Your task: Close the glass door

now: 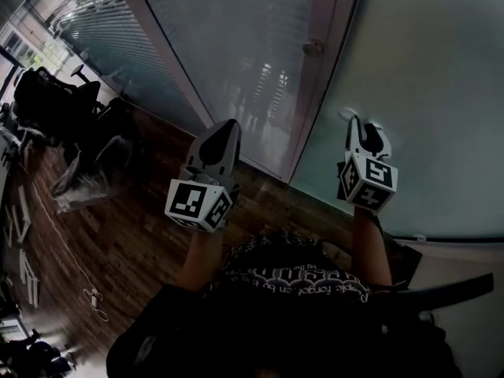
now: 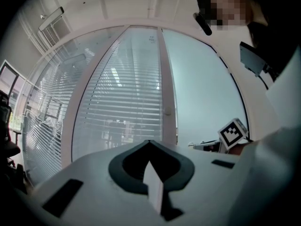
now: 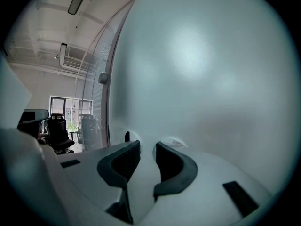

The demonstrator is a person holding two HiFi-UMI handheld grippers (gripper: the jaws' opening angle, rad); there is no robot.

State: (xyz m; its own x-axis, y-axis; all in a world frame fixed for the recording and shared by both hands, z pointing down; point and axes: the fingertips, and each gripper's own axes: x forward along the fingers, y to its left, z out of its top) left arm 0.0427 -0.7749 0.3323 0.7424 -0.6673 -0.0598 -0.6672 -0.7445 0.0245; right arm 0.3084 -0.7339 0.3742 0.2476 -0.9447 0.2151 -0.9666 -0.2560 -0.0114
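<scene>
While my right gripper (image 1: 365, 124) has its fingers apart with nothing between them, their tips sit right up against the glass door (image 1: 425, 77), below and to the right of the round knob (image 1: 313, 47). I can see the tips mirrored in the pane, but I cannot tell whether they touch it.

My main worry is slip. The pane looks smooth and hard, and two narrow tips pressed on it at a slant could skid sideways away from the knob, so I would lose the push or scrape the glass. A hard shove could also make the door swing fast and bang into the frame (image 1: 323, 93) that carries the knob.

My left gripper (image 1: 228, 124) is closed on nothing. It hangs below and to the left of the knob, level and close to the foot of that frame. If the door's edge travels that way, I judge the gripper could be caught or knocked.

The door is a tall frosted sheet, pale blue-grey and evenly lit, filling everything right of the knob. Nothing shows through it. Left of the knob is a clear panel backed by horizontal blinds (image 1: 228, 46), and below the knob is dark wooden floor (image 1: 142, 235). I cannot tell from here whether the door's edge is already seated in the frame.
</scene>
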